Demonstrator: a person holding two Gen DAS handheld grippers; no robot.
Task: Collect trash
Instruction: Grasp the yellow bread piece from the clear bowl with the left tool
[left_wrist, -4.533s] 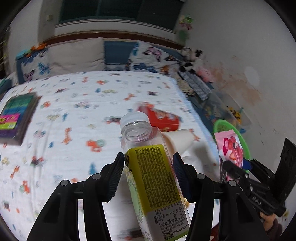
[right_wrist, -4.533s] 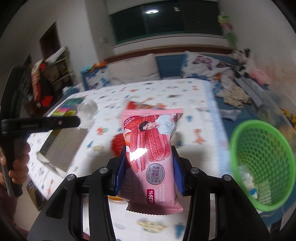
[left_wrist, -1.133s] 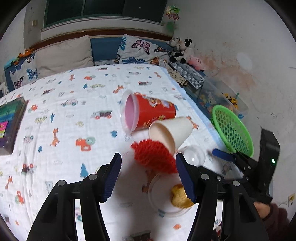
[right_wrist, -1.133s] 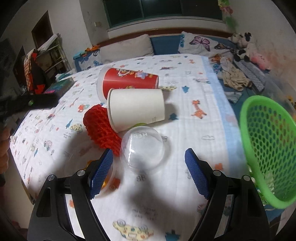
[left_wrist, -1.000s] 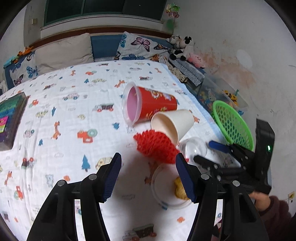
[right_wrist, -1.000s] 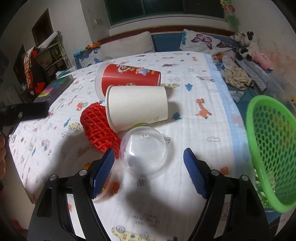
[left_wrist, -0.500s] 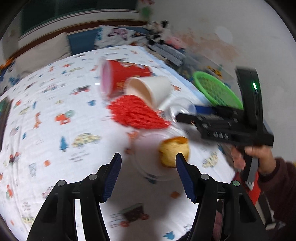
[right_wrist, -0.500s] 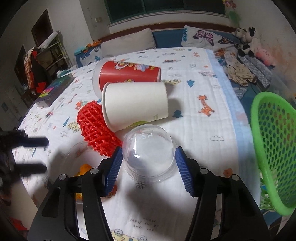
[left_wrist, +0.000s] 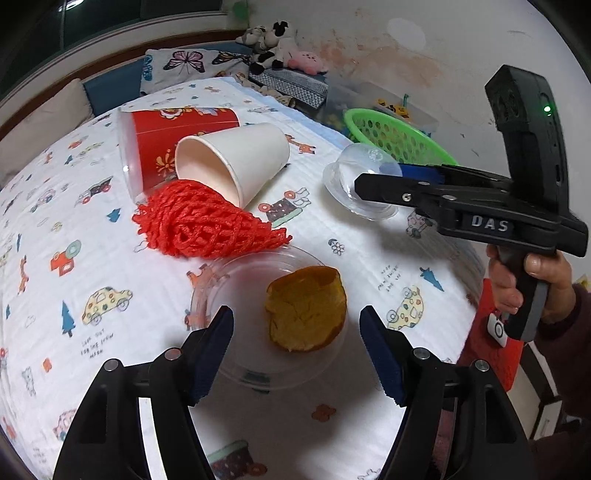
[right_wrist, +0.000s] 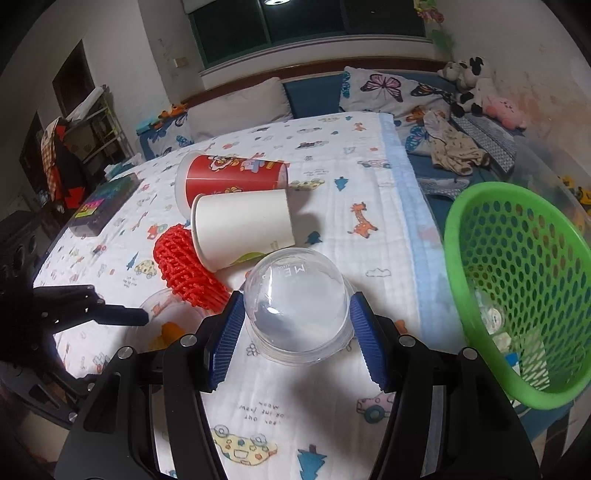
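Your green basket (right_wrist: 517, 280) sits tilted at the right edge of the bed (right_wrist: 369, 177), with a few pale scraps of rubbish at its bottom that are hard to make out through the mesh. Nearer you, the shallow clear dish (left_wrist: 243, 295) holds a piece of orange peel (left_wrist: 306, 310). The red cup (right_wrist: 232, 177) and the white paper cup (right_wrist: 243, 229) lie on their sides, touching, with nothing visible in the white one's mouth, and the red foam net (left_wrist: 199, 221) lies against their rims. Your right hand-held gripper (right_wrist: 297, 332) points down at the clear dome lid (right_wrist: 295, 306); its jaws have just closed in, and the blue pads now press the dome's sides, which rests on the sheet. Your left hand-held gripper (left_wrist: 295, 354) tilts down over the dish, jaws wide after just opening, pads either side of the peel and gripping nothing. In the left view your right hand (left_wrist: 524, 291) wraps the other tool's handle, which hides the dome's far half. The dish's near rim is partly hidden behind the left pad.
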